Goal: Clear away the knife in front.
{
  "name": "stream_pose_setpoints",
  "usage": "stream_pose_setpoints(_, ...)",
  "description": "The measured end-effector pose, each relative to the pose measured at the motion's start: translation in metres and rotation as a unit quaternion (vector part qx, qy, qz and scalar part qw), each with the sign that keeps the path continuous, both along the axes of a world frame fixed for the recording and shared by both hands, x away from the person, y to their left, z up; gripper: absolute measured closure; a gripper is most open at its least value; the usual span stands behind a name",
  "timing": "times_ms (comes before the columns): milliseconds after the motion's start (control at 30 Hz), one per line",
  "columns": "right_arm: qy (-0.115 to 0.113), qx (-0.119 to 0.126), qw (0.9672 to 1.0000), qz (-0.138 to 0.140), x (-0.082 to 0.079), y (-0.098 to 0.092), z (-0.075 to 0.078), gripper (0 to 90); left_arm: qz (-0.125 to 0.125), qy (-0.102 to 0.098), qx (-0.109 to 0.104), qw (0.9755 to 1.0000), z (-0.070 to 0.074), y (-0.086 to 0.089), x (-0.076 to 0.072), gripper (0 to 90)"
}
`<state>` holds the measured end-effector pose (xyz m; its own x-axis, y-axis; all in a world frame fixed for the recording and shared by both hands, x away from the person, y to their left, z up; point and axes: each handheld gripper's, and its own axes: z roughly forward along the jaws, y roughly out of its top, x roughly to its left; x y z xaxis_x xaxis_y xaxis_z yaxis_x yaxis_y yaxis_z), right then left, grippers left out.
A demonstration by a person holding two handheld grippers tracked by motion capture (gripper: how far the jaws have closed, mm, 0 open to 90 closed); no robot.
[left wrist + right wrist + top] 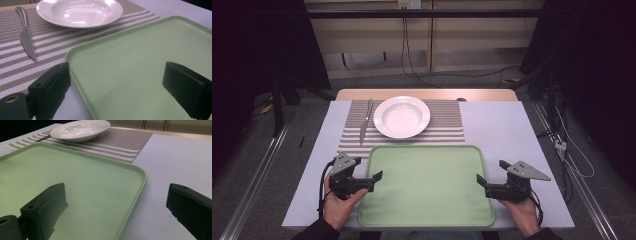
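Green tray [427, 187] bare on worktop [502, 125], my left gripper [371, 179] and right gripper [484, 183] flanking it, jaws spread, holding nothing.

The right gripper [117, 212] straddles the near edge of the pale green plastic tray [100, 177], jaws wide apart. Beyond the tray, a white ceramic bowl [81, 130] sits on a striped placemat [120, 145].

Green tray [427, 187]: I see its bed bare, open passage between my grippers. Far side blocked by white bowl [402, 116] and knife [364, 127] on striped placemat [447, 125]. Table [497, 125] right: free.
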<state>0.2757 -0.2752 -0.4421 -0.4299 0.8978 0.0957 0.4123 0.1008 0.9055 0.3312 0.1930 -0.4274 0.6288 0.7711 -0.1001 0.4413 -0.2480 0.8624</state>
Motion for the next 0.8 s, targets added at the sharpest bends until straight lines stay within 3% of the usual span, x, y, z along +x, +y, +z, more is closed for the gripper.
stream_pose_setpoints(333,0.004,0.002,1.0000,-0.001,0.001,0.000,-0.001,2.8,-0.003,0.012,0.013,0.9998,0.003,-0.002,0.003,7.4)
stream_pose_setpoints(400,0.006,0.003,1.0000,0.000,0.002,0.000,-0.001,2.8,-0.003,0.005,0.021,0.9998,0.005,-0.004,0.002,7.5)
stream_pose_setpoints(533,0.012,-0.003,0.9999,-0.004,0.002,0.000,-0.002,3.0,-0.002,0.002,0.016,0.9999,0.009,-0.005,0.003,7.9)
stream_pose_setpoints(800,0.010,-0.002,1.0000,-0.001,0.002,0.000,-0.002,3.0,-0.007,0.015,0.029,0.9994,0.013,-0.009,0.018,7.3)
